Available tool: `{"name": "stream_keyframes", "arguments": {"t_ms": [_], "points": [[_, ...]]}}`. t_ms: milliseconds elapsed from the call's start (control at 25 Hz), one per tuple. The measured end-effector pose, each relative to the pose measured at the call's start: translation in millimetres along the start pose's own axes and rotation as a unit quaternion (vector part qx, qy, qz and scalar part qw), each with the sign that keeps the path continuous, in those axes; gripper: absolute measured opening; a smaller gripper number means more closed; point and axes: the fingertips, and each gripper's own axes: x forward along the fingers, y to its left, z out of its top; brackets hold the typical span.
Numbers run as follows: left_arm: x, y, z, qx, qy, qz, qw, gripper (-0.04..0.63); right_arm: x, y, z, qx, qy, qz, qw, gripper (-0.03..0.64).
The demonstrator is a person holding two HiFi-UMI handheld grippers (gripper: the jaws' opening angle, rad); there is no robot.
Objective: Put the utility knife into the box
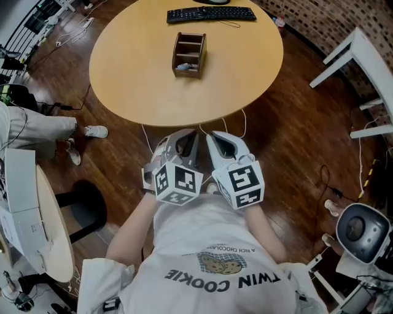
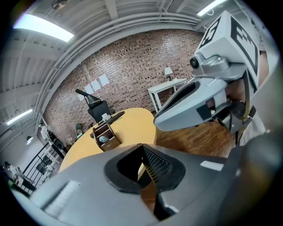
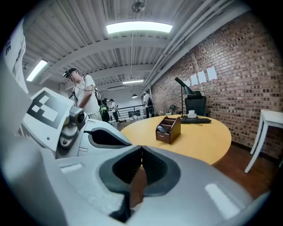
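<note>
A brown wooden box (image 1: 189,53) with several compartments stands on the round wooden table (image 1: 135,73). A small grey-blue object (image 1: 183,65) lies in its near compartment; I cannot tell for sure that it is the utility knife. The box also shows in the left gripper view (image 2: 105,136) and the right gripper view (image 3: 169,129). Both grippers hang side by side off the table's near edge, close to the person's chest. My left gripper (image 1: 186,141) (image 2: 142,148) is shut with nothing in it. My right gripper (image 1: 222,142) (image 3: 141,151) is shut and empty too.
A black keyboard (image 1: 211,13) lies at the table's far edge. A white table (image 1: 362,67) stands to the right and another round table (image 1: 52,227) to the left. Cables trail over the wooden floor (image 1: 295,141). A seated person's legs (image 1: 43,130) show at left.
</note>
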Motion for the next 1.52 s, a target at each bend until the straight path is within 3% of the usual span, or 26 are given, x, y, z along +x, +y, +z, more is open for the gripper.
{"name": "stream_keyframes", "arguments": {"t_ms": [200, 440, 560, 760, 1200, 1520], "points": [[-29.2, -32.9, -2.9, -0.036, 0.009, 0.016, 0.9992, 0.008, -26.3, 22.2, -15.9, 0.005, 0.001, 0.028, 1.0, 0.002], [-66.9, -38.4, -6.1, -0.112, -0.002, 0.045, 0.9927, 0.008, -38.8, 47.8, -21.2, 0.015, -0.007, 0.055, 0.998, 0.002], [-84.5, -39.8, -10.8, -0.149, -0.009, 0.06, 0.987, 0.008, -42.1, 61.6, -23.1, 0.015, -0.007, 0.067, 0.998, 0.002], [-115.3, -36.1, -22.4, -0.226, -0.043, 0.092, 0.9689, 0.006, -45.3, 93.1, -23.9, -0.001, -0.006, 0.089, 0.996, 0.002], [-215.5, -51.4, -75.9, -0.282, -0.067, 0.144, 0.946, 0.006, -75.4, 204.1, -32.2, -0.028, -0.016, 0.124, 0.992, 0.002], [-284.6, -87.4, -100.3, -0.28, -0.076, 0.146, 0.9457, 0.006, -116.2, 270.8, -47.1, -0.034, -0.024, 0.114, 0.993, 0.002]]}}
